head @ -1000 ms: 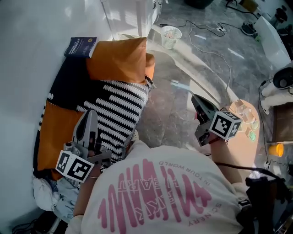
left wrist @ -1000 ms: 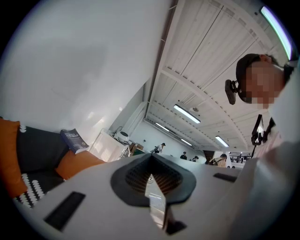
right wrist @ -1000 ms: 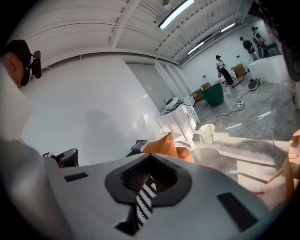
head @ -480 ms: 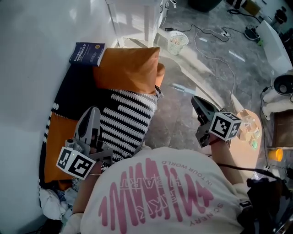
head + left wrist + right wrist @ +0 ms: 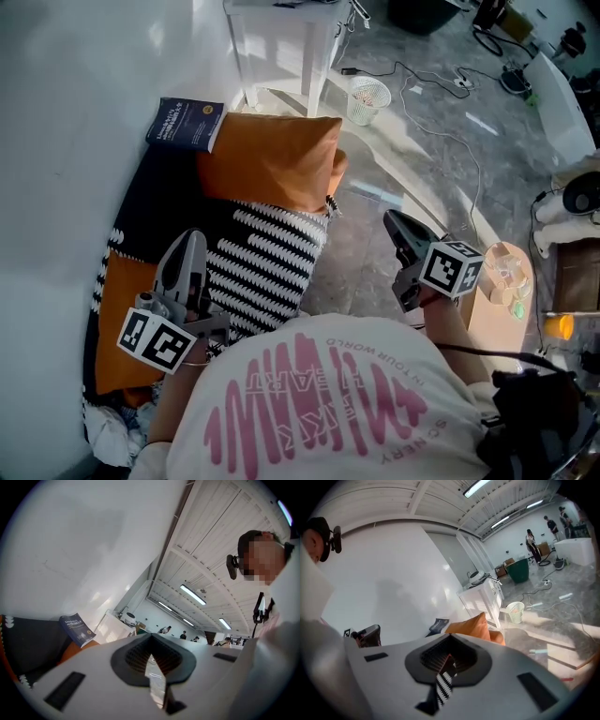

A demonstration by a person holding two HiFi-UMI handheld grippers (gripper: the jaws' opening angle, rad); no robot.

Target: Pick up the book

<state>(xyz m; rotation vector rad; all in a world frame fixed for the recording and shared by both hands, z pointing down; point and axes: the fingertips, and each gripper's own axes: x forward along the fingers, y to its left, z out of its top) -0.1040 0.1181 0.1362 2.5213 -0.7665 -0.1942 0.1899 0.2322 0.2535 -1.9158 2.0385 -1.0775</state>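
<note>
The dark blue book (image 5: pixel 186 124) lies at the far end of the couch, against the white wall, just left of an orange pillow (image 5: pixel 270 169). It also shows small in the left gripper view as the book (image 5: pixel 77 629) and in the right gripper view as the book (image 5: pixel 439 625). My left gripper (image 5: pixel 191 240) hovers over the black-and-white striped blanket (image 5: pixel 267 258), well short of the book, jaws shut and empty. My right gripper (image 5: pixel 391 220) hangs over the floor beside the couch, jaws closed to a thin slit, holding nothing.
A white side table (image 5: pixel 281 28) stands beyond the pillow, with a mesh wastebasket (image 5: pixel 368 97) and cables (image 5: pixel 441 122) on the grey floor. A small round table (image 5: pixel 502 281) with objects is at the right. The wall (image 5: pixel 56 141) bounds the left.
Both grippers have travelled forward along the couch; the book and pillow now sit lower and nearer in the head view. Both jaws stayed shut.
</note>
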